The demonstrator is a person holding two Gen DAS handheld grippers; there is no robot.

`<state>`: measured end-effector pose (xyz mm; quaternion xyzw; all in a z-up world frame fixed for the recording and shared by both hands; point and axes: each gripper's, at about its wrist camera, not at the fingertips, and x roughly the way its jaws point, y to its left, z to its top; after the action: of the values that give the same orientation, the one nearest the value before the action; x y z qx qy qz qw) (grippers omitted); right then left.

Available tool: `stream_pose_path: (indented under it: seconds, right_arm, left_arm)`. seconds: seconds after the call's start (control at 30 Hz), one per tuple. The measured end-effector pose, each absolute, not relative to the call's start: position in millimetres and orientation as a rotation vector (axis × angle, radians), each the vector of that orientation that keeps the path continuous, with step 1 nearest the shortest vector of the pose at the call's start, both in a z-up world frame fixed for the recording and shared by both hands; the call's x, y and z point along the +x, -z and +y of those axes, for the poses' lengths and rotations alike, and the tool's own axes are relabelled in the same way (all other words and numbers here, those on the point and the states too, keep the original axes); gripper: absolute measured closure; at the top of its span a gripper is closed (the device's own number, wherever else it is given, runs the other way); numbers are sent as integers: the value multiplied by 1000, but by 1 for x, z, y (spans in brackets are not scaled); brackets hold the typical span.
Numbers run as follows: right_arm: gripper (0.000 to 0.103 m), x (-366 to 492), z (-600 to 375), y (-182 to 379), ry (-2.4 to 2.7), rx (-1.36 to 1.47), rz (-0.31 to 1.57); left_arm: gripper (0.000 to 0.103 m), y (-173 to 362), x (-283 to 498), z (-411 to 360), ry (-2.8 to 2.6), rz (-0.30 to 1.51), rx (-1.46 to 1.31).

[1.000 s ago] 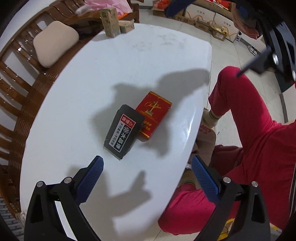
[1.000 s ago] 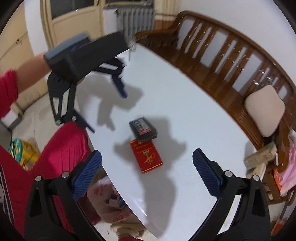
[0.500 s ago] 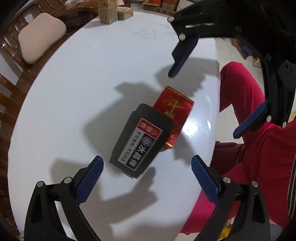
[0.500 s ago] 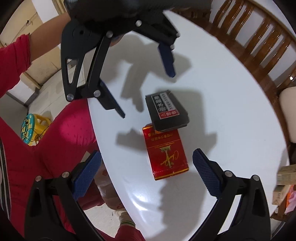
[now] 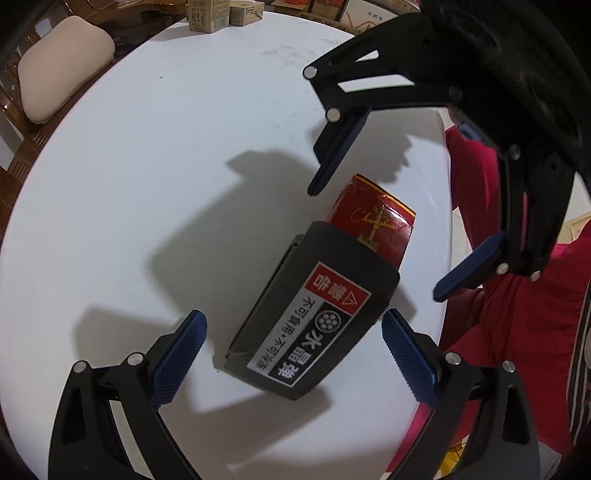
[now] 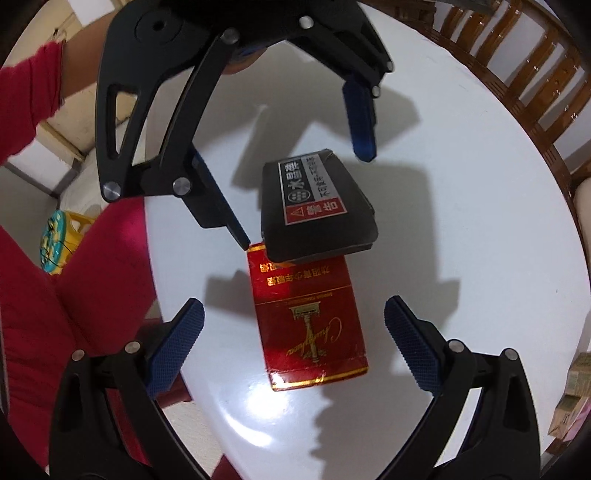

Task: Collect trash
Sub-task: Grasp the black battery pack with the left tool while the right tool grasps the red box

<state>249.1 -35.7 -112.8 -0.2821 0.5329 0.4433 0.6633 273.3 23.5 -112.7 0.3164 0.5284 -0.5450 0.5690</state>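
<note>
A black box with a red and grey label (image 5: pixel 314 317) (image 6: pixel 314 206) lies on the white table (image 5: pixel 147 166), its far end resting on a red cigarette pack (image 5: pixel 373 221) (image 6: pixel 306 328). My left gripper (image 5: pixel 291 354) is open and low, its fingers on either side of the black box's near end. My right gripper (image 6: pixel 293 343) is open, its fingers on either side of the red pack. Each gripper shows in the other's view: the right one (image 5: pixel 376 240), the left one (image 6: pixel 303 192).
A wooden bench (image 6: pixel 524 74) curves around the table's far side with a beige cushion (image 5: pixel 62 66) on it. Small cartons (image 5: pixel 218 14) stand at the table's far edge. The person's red-clad legs (image 6: pixel 74 295) are by the table edge, a yellow toy (image 6: pixel 62 236) on the floor.
Both grippers have come down and closer to the two boxes. The left one now straddles the black box, the right one the red pack. The boxes have not moved.
</note>
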Motion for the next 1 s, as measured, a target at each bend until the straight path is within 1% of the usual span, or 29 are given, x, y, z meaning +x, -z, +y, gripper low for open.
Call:
stream_pose_path:
  seconds: [0.07,0.1,0.2,0.23,0.27,0.33,0.37,0.4,0.43,0.5,0.6,0.8,1.0]
  right_arm:
    - [12,248,-33,117,-1008,-656,1206]
    - [13,248,-32,120,-1006,-659,1207]
    - [16,249,-31,124,-999,-659,1211]
    - [22,249,-31,126,-999,-660,1215]
    - [24,249,-30,128,-998,-664,1219]
    - [30,247,-30,129,-992,-677,1201]
    - [33,246,-29,129,-990,-683,1194]
    - [41,245,-28,128,-982,-692,1180]
    - [44,244,-28,127,-975,-696,1172]
    - [45,249,-26,128,-971,-682,1177]
    - [45,247,-24,129,-945,-673,1169]
    - [46,242,-31,126,-814,-619,1141]
    - [46,226,-49,113,-632,-557,1061]
  left_arm:
    - [10,116,273,25,1284,1247,738]
    - [11,118,273,26,1284,1252,735]
    - [19,119,279,28,1281,1263,710]
    - [22,118,282,29,1281,1262,700]
    - [23,117,282,31,1283,1259,693]
    - [30,115,283,33,1293,1255,679]
    - [31,115,282,34,1294,1255,676]
    - [34,114,282,35,1293,1257,671]
    - [38,114,281,34,1294,1261,660]
    - [44,112,282,37,1285,1274,630]
    - [46,110,282,43,1236,1265,584]
    - [48,107,291,61,1009,1246,401]
    - [49,112,296,95,734,1259,196]
